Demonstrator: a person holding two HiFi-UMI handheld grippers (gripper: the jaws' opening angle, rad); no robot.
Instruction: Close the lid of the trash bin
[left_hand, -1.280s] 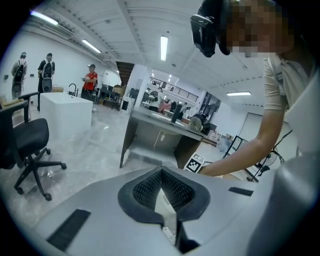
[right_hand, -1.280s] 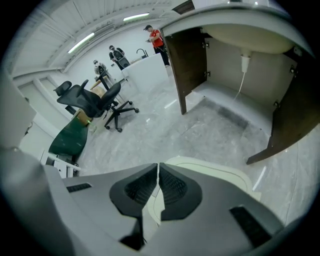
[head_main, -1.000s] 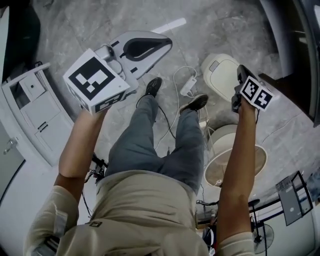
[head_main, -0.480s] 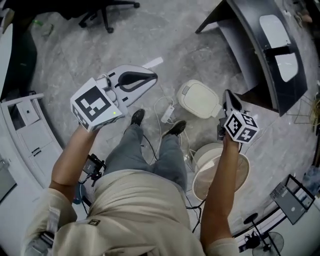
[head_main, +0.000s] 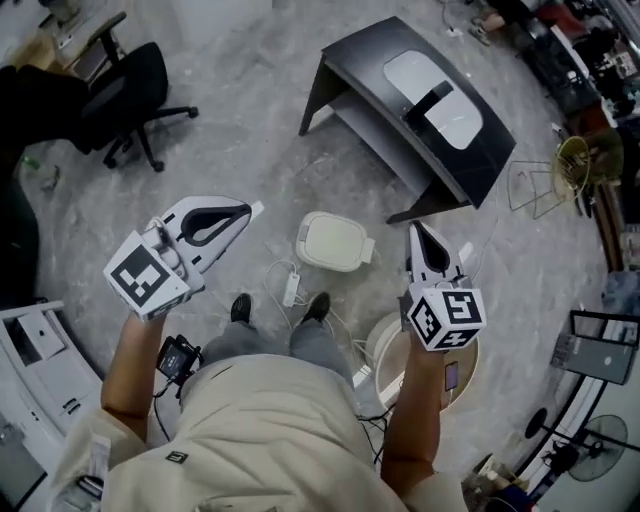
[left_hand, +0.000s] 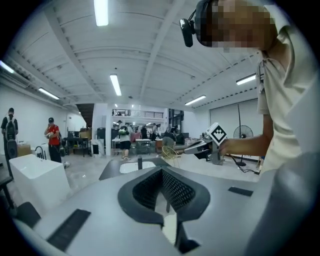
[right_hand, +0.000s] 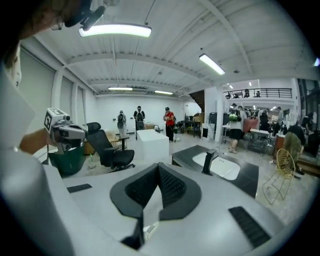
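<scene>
The trash bin (head_main: 335, 242) is a cream rounded box on the grey floor just ahead of the person's shoes, and its lid lies flat down on it. My left gripper (head_main: 254, 208) is held up to the bin's left, jaws shut on nothing. My right gripper (head_main: 415, 230) is held up to its right, also shut and empty. Neither gripper touches the bin. Both gripper views look level across the room, past the left gripper (left_hand: 161, 170) and the right gripper (right_hand: 158, 165); the bin is in neither.
A black desk (head_main: 400, 140) with a white inset stands beyond the bin. A white cable and adapter (head_main: 292, 288) lie by the shoes. A round white fan (head_main: 392, 352) sits under the right arm. An office chair (head_main: 140, 85) is far left, a wire basket (head_main: 575, 160) far right.
The head view has swung upward, taking in more floor, so the bin sits lower and more central. The right gripper, close beside the bin's lid before, is now apart from it. Both grippers stay shut.
</scene>
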